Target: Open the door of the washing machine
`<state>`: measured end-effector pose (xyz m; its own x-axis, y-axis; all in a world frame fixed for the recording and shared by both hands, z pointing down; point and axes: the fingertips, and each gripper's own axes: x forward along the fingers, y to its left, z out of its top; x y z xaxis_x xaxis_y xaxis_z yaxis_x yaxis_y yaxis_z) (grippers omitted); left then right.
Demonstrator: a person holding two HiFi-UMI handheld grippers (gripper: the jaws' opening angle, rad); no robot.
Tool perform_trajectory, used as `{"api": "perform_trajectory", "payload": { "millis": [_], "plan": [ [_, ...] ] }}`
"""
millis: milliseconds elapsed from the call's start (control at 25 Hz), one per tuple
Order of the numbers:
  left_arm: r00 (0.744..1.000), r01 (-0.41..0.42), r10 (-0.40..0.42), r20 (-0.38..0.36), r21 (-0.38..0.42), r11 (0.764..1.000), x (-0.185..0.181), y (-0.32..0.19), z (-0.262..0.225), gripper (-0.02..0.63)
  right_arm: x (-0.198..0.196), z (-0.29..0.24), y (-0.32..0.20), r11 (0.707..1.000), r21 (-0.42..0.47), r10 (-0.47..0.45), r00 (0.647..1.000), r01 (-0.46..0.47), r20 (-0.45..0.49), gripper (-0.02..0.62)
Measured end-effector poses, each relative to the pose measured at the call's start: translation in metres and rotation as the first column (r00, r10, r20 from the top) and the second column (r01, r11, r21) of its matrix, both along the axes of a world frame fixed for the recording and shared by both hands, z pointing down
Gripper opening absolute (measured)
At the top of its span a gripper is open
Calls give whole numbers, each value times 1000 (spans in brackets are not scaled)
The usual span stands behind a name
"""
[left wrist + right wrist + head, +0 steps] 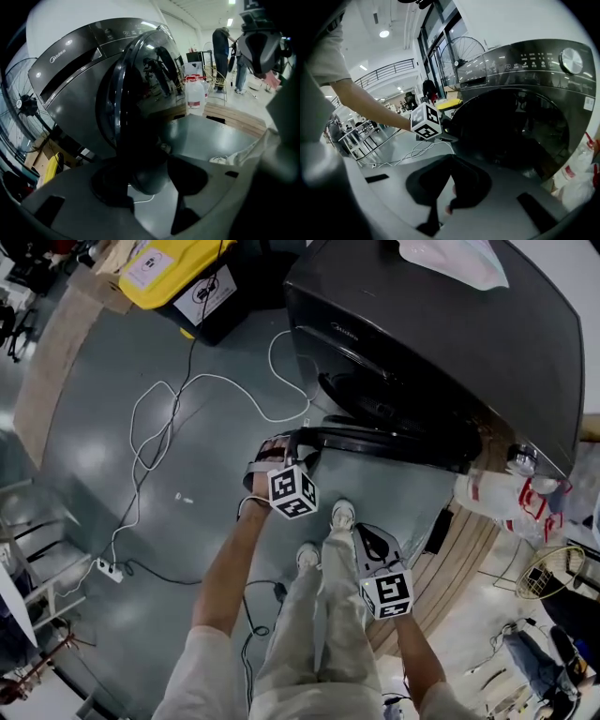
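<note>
door (375, 442) already swung partway out from the front of the washing machine (441, 324), drum mouth showing. judged roughly half done, wider swing left to do. left gripper (278, 452) clamped on the door's free rim. right gripper (373, 542) pinched closed, empty, low over the floor (187, 427). machine is glossy dark grey metal, boxy. door is round, with dark tinted glass and a shiny rim.
</note>
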<state>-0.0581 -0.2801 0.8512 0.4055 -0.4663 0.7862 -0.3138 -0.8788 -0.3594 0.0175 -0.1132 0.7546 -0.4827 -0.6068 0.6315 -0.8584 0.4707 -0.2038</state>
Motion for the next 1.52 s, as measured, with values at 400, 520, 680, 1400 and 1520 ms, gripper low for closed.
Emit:
{"api": "perform_trajectory", "payload": {
  "millis": [400,520,680,1400,1520],
  "plan": [
    [1000,-3,3,-1,-55,998,-10,63,-5,209,1,-17,39,997,24,73,997,-72,-26,-2],
    [1000,2,-3,-7,-63,998,-12,79,-6,204,1,-18,55,996,21,89,996,-89,-25,-2],
    [999,27,-28,-18,-73,997,-13,96,-6,196,0,-18,76,996,15,89,996,-88,-22,-2],
    [996,88,-86,20,-141,986,3,202,-12,160,37,-29,173,998,21,63,997,-62,-37,-2],
    [996,88,-87,13,-153,984,8,225,-15,144,44,-37,184,997,39,73,997,-71,-40,-2]
  ]
}}
